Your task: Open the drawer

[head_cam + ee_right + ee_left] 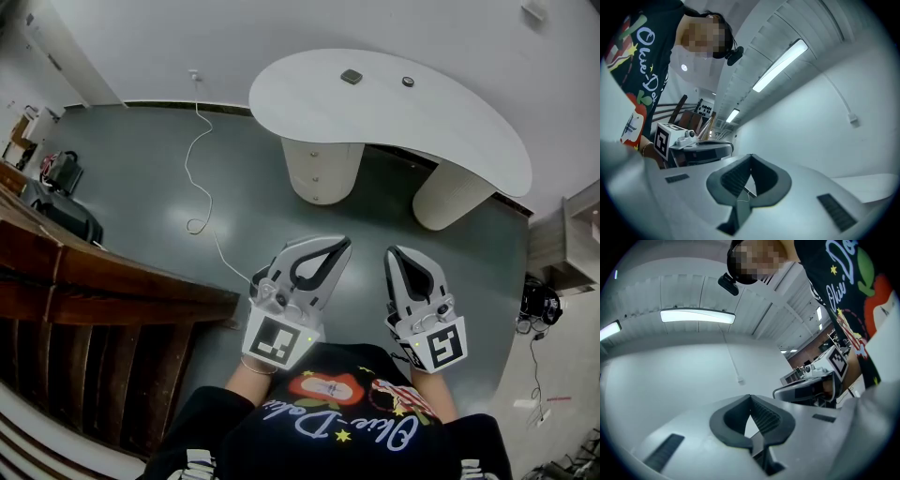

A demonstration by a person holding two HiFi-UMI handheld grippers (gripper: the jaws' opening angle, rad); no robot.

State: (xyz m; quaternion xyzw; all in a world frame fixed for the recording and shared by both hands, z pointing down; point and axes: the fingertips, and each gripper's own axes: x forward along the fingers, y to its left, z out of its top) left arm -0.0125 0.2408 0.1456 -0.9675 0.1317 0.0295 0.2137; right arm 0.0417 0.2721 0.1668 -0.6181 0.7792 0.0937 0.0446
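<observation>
While nothing is grasped, the left gripper and right gripper are both seen clenched, ribbed dark pads meeting at the tips. The drawer, a curved white front with small knobs, is set in the rounded pedestal under the smooth kidney-shaped white table. It is well apart from both grippers, across the glossy grey floor.

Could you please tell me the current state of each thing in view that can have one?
left gripper: shut, nothing between its jaws.
right gripper: shut, nothing between its jaws.
drawer unit under the white desk: drawers look closed; both grippers are apart from it.
white cable: slack, looped on the floor.
</observation>
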